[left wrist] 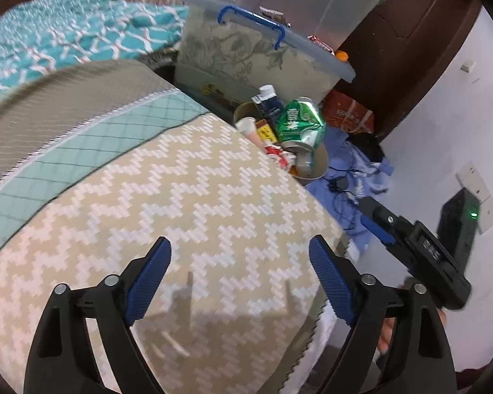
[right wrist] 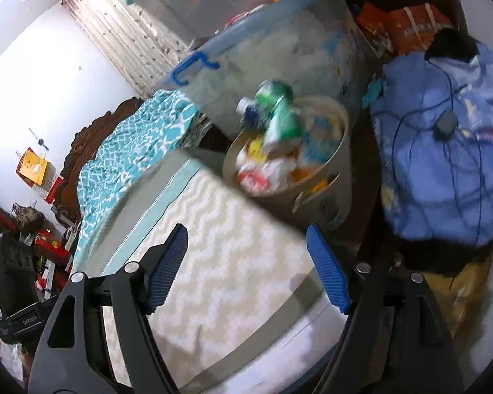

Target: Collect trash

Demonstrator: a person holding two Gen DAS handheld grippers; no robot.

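Observation:
A beige trash bin (left wrist: 322,161) stands on the floor beyond the bed's corner. It is heaped with a crushed green can (left wrist: 300,121), a dark blue carton (left wrist: 269,101) and wrappers. My left gripper (left wrist: 240,246) hangs open and empty over the beige zigzag bedspread (left wrist: 197,180). My right gripper (left wrist: 374,216) shows at the right edge of the left wrist view, off the bed's side. In the right wrist view the right gripper (right wrist: 246,239) is open and empty above the bedspread's edge. The bin (right wrist: 341,170) and the green can (right wrist: 279,111) lie ahead of it, blurred.
Clear storage boxes with a blue handle (left wrist: 246,52) are stacked behind the bin. A blue heap of clothes with cables (right wrist: 443,151) lies right of the bin, an orange carton (left wrist: 348,111) behind it. A teal blanket (left wrist: 65,32) covers the far bed. A white wall is at the right.

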